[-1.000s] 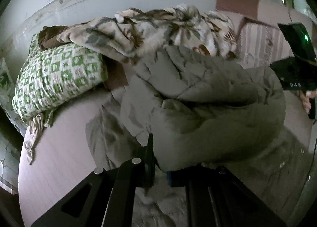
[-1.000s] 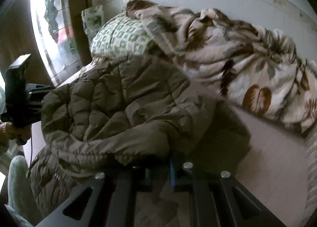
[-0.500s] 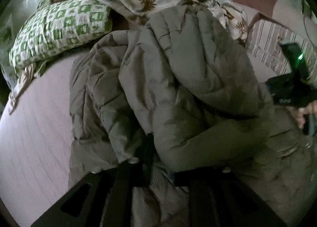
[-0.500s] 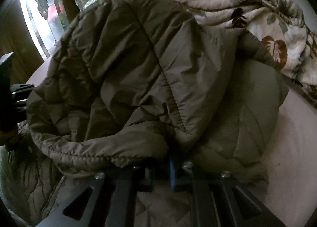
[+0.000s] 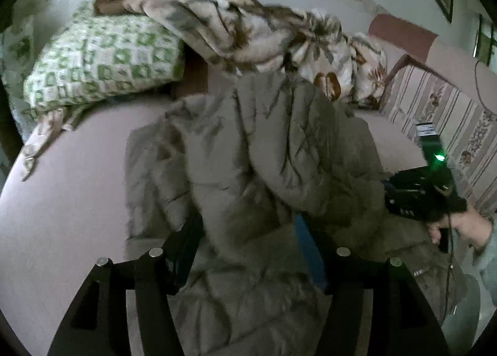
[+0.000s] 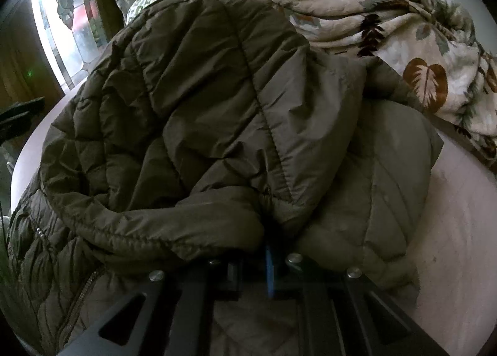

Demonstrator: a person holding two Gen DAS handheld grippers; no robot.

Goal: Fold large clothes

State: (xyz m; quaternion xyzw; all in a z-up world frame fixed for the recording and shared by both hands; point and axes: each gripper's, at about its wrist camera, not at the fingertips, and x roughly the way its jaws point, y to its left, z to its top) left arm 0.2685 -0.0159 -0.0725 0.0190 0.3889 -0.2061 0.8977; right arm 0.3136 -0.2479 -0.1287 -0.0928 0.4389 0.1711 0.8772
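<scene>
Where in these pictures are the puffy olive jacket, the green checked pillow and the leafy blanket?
olive jacket (image 6: 217, 101): right wrist view, on its quilted upper panel.
green checked pillow (image 5: 105, 64): left wrist view, middle of its patterned face.
leafy blanket (image 6: 397, 30): right wrist view, on a rumpled fold.

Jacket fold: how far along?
Done: the upper part of the quilted jacket is doubled over onto its lower half on the bed. In hand: the right gripper is shut on the folded edge; the left gripper is open, fabric lying between its fingers. Left: the bundle looks lumpy, so another fold and flattening.
</scene>
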